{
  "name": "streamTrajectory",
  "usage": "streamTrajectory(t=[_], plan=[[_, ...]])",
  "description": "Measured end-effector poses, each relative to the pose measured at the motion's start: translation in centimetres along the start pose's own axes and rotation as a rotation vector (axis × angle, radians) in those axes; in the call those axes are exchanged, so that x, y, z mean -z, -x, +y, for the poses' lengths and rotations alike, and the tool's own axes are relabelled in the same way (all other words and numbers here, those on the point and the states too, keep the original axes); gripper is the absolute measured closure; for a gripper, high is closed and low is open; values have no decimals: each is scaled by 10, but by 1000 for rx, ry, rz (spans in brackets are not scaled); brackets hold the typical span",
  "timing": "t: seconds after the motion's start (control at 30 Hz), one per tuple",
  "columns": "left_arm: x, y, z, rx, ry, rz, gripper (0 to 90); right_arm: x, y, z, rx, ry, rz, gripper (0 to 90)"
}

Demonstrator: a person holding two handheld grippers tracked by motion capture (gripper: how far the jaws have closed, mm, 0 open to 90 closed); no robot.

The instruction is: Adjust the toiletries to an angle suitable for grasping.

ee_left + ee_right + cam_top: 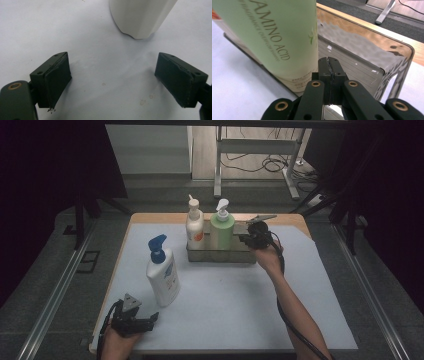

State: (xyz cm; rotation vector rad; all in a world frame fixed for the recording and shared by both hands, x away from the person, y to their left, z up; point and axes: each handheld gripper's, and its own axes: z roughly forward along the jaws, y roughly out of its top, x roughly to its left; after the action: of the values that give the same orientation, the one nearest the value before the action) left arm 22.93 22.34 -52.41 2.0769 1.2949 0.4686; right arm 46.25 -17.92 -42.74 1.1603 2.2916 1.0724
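Note:
A green pump bottle (222, 232) (274, 37) and a white pump bottle with an orange label (194, 227) stand upright in a shiny metal tray (220, 255) (362, 50) at the back of the table. My right gripper (243, 239) (329, 72) sits at the tray's right end, just beside the green bottle, shut with its pads pressed together and nothing between them. A larger white bottle with a blue pump (163, 275) (140, 17) stands on the mat at the front left. My left gripper (150, 320) (117, 85) rests low just in front of it, open and holding nothing.
A pale mat (240, 295) covers the wooden table, with bare room at the middle and right. Beyond the far edge stand a desk's legs (217, 175) and floor cables. Metal rails (365, 285) run along both sides of the table.

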Motion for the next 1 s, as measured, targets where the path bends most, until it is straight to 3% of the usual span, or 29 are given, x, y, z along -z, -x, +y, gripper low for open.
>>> streamTrajectory(t=[0.43, 0.77, 0.87, 1.0], plan=[[0, 0, 0, 1, 0, -1, 126, -25, 1, 2, -21, -20, -13, 899], [0, 0, 0, 0, 0, 0, 126, -39, 0, 2, -2, -41, 23, 891], [0, 0, 0, 0, 0, 0, 126, -42, 4, 1, -28, -45, 51, 895], [0, 0, 0, 0, -1, 0, 126, -43, 3, 0, -32, -51, 53, 897]])
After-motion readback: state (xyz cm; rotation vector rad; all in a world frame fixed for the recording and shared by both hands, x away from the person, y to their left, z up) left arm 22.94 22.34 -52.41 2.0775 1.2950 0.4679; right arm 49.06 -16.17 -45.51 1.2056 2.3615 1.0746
